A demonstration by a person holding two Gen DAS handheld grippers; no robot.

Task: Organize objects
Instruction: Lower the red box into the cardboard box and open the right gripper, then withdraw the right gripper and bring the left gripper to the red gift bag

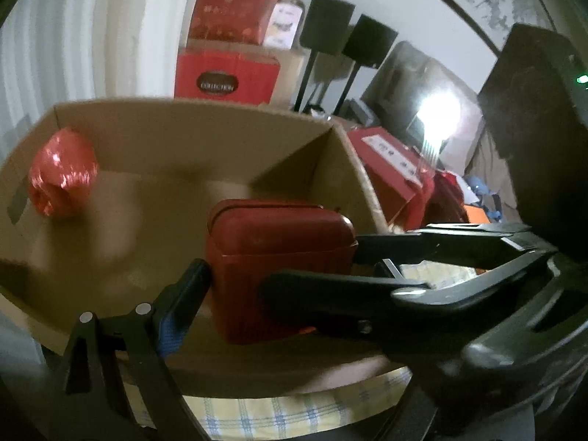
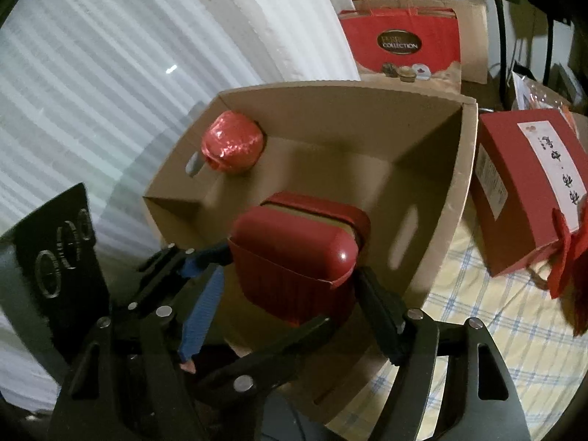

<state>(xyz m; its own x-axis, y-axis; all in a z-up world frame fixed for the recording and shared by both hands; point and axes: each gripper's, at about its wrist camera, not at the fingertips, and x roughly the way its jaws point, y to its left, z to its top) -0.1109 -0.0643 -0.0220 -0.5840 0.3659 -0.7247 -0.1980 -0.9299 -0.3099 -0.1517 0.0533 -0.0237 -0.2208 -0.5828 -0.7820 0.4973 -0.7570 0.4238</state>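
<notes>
Both of your grippers close on the same red case, a rounded box with its lid tipped partly open, and you hold it just above the floor of the cardboard box, near its front wall. In the right wrist view, your right gripper has one blue-padded finger against the case's left side and a black finger against its right side, so its jaws are clamped on it at about the case's width. In the left wrist view, your left gripper has its blue-padded finger pressed to the case's left edge, while its other finger is hard to pick out from the right gripper's arm crossing in front; it appears clamped on the case too. A shiny red ball sits in the far left corner of the cardboard box, well apart from the case. Outside it, on the checked cloth, a red gift box lies beside its right wall.
</notes>
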